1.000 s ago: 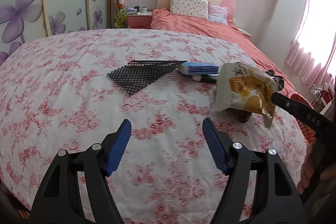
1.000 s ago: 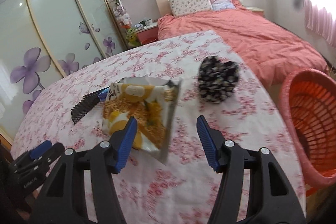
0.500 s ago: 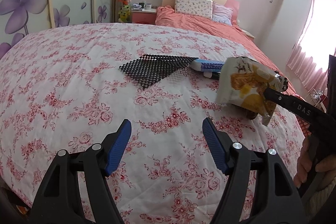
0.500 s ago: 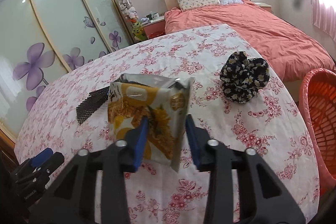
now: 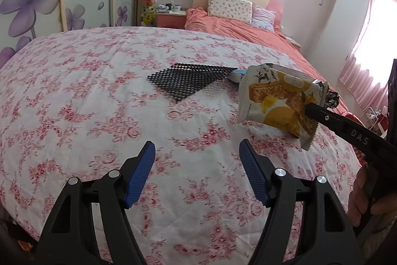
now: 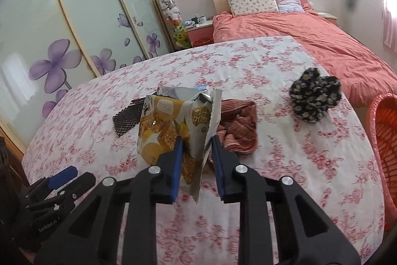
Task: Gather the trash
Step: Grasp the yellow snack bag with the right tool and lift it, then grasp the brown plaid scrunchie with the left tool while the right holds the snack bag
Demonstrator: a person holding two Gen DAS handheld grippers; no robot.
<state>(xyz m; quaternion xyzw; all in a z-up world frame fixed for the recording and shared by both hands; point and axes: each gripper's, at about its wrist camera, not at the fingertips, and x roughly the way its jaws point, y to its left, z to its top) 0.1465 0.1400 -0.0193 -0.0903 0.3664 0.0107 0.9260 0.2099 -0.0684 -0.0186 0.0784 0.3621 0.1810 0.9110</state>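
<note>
The right gripper (image 6: 196, 153) pinches the wrapper (image 6: 173, 126) low on its right edge, pads drawn close with only the foil between them; the wrapper stands up ahead of the fingers, long axis roughly upright, torn mouth at the top, its lower edge clear of the quilt (image 6: 285, 165) as seen from the left wrist; the basket (image 6: 383, 140) lies to the right of this gripper and a little ahead, at the quilt's edge, so the coming move, as I judge it, is a swing rightward over the rim and then a release; the right hand is far the nearer to it; between wrapper and basket sit a striped cloth (image 6: 238, 126) just behind the wrapper and a dark flowered cloth (image 6: 315, 97) farther right, both low enough to pass over if the wrapper is carried at this height; the left gripper (image 5: 197, 163) hangs spread wide over bare quilt, holding and touching nothing; ahead of it lies a black mesh (image 5: 188, 82), and the held wrapper (image 5: 278, 103) is ahead and to its right, apart from it
</note>
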